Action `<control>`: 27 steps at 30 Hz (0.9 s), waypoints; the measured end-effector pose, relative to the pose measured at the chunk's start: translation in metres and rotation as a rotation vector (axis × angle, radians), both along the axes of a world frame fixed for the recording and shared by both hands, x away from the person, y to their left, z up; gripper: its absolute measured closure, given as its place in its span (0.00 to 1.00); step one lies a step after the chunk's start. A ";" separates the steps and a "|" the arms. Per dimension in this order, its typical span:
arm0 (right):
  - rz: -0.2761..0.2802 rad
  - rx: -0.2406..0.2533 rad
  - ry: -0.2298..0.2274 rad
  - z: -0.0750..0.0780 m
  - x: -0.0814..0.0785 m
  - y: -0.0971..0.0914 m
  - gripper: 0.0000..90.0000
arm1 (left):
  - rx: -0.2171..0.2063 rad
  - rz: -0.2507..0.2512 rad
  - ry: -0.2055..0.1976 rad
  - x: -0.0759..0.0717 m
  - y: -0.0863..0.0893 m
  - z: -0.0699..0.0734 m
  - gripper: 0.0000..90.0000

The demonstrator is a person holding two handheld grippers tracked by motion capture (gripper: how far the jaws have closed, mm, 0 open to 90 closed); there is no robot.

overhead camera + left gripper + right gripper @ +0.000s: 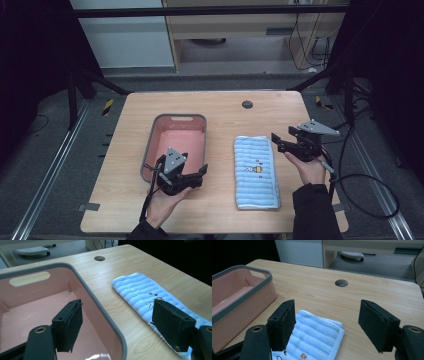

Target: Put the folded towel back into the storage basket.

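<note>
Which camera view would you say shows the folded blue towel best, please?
The high view: the whole blue towel lies flat beside the pink basin. The left gripper view shows its length, partly behind a jaw; the right gripper view shows one end.

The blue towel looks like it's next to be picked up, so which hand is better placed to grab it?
Probably the right. The right gripper hovers open at the far end of the blue towel, while the left gripper sits over the pink basket's near corner.

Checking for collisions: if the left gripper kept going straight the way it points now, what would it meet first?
Probably the folded blue towel: the left gripper, jaws open, points across the pink bin rim toward it. Depth is uncertain.
</note>
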State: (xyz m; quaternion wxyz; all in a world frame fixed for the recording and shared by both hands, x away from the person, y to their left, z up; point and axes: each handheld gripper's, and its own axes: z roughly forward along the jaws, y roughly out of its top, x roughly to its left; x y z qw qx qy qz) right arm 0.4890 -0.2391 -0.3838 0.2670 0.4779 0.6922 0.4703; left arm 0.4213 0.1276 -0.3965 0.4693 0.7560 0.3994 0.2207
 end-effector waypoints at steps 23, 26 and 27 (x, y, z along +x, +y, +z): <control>0.001 -0.053 0.037 -0.016 0.022 0.005 0.35 | 0.051 -0.068 0.023 -0.003 -0.049 -0.025 0.30; -0.005 -0.056 0.038 -0.019 0.024 0.005 0.36 | 0.048 -0.074 0.031 -0.003 -0.054 -0.028 0.30; -0.006 -0.054 0.039 -0.021 0.026 0.004 0.36 | 0.050 -0.076 0.036 -0.003 -0.057 -0.031 0.31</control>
